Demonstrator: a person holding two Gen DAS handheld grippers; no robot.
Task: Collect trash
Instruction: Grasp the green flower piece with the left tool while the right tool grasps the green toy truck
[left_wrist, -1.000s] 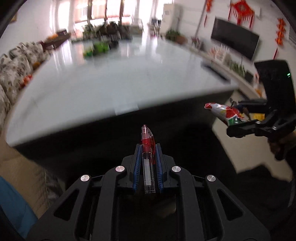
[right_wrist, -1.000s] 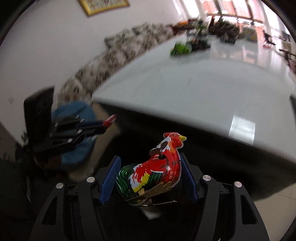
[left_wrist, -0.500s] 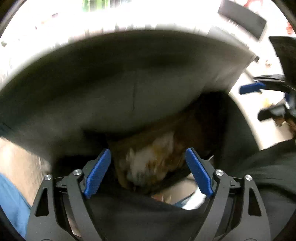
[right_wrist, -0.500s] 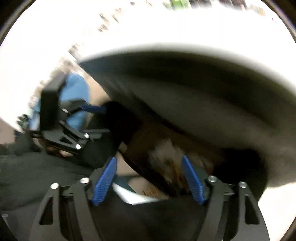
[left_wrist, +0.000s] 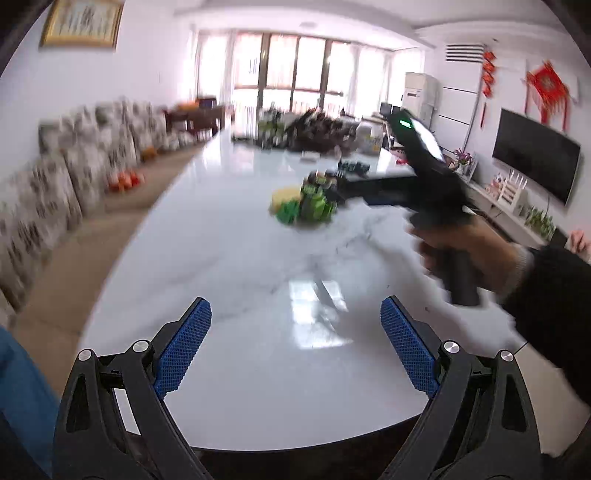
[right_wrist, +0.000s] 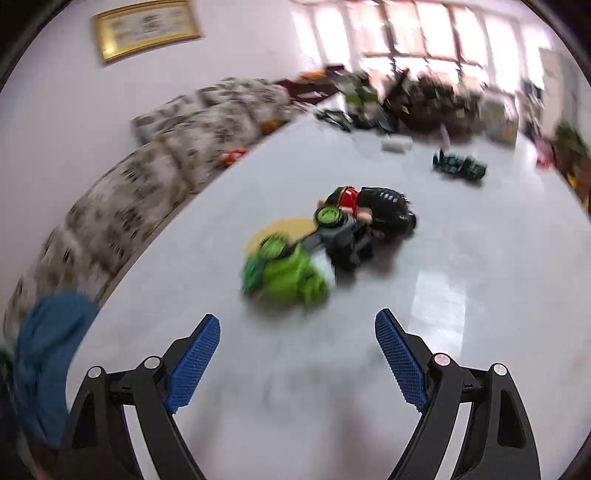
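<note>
Left gripper spread wide over the near edge of the white table, nothing between the blue pads. Right gripper likewise wide apart and empty. Ahead of it, a blurred heap at mid-table: green toy, yellow piece, black glove-like item (touching one another). Heap's long axis running from near-left to far-right; orientation of single pieces hard to tell.

A glossy white marble-look bench carries a blurred green toy near its middle, a dark toy with a red part touching its far side, and clutter at the far end.
</note>
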